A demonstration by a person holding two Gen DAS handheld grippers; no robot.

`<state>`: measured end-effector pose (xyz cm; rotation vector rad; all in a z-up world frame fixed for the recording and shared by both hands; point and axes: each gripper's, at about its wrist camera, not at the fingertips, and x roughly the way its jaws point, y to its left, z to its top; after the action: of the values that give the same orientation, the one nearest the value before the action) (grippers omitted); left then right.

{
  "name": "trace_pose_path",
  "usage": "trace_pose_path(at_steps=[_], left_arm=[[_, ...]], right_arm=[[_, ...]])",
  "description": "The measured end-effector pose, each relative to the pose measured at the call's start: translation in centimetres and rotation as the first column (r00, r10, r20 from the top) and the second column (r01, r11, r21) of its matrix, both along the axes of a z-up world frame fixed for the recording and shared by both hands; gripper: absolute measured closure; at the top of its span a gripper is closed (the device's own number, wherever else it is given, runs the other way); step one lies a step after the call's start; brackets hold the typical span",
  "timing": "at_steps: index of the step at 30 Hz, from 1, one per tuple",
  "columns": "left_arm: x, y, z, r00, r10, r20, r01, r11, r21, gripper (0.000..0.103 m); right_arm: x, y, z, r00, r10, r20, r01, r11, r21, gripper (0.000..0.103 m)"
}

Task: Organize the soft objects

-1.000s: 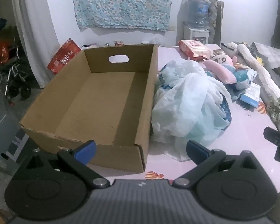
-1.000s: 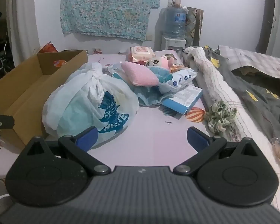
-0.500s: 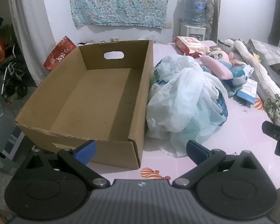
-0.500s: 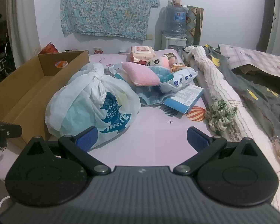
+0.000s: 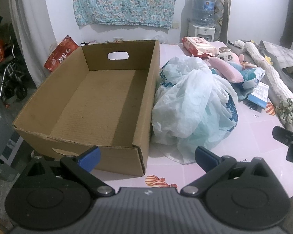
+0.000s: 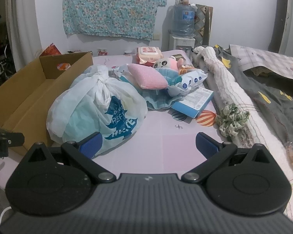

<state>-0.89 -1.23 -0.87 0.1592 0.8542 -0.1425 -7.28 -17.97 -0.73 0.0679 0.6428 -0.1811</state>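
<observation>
An empty cardboard box (image 5: 99,97) stands at the left of the pink table; it also shows in the right wrist view (image 6: 25,93). A knotted white plastic bag (image 5: 193,105) (image 6: 95,107) lies against its right side. Behind the bag is a pile of soft things: a pink cushion (image 6: 148,76), a panda plush (image 6: 164,63), a blue cloth (image 6: 158,99) and a wipes pack (image 6: 189,81). My left gripper (image 5: 146,157) is open and empty near the box's front corner. My right gripper (image 6: 148,145) is open and empty, just in front of the bag.
A blue-edged flat box (image 6: 195,99) lies by the pile, a green scrunchie (image 6: 232,119) to its right. A rolled knit blanket (image 6: 230,91) and grey bedding (image 6: 273,89) run along the right side. A red wipes pack (image 6: 149,53) lies at the back, before a water dispenser (image 6: 182,25).
Both grippers have drawn back slightly and the left view has lifted, so the box and bag sit a little farther off. Both stay open. Nothing on the table has moved.
</observation>
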Motion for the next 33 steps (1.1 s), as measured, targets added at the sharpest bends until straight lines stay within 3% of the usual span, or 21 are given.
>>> trace_pose_path(at_steps=[4, 33], left_arm=[[0.00, 0.02, -0.01, 1.000, 0.001, 0.000, -0.001, 1.000, -0.001, 0.000], [0.00, 0.04, -0.06, 1.000, 0.001, -0.002, -0.001, 1.000, -0.002, 0.000]], right_arm=[[0.26, -0.30, -0.20, 1.000, 0.001, -0.007, -0.001, 1.000, 0.030, 0.001], [0.27, 0.02, -0.22, 1.000, -0.001, -0.003, 0.001, 1.000, 0.008, 0.001]])
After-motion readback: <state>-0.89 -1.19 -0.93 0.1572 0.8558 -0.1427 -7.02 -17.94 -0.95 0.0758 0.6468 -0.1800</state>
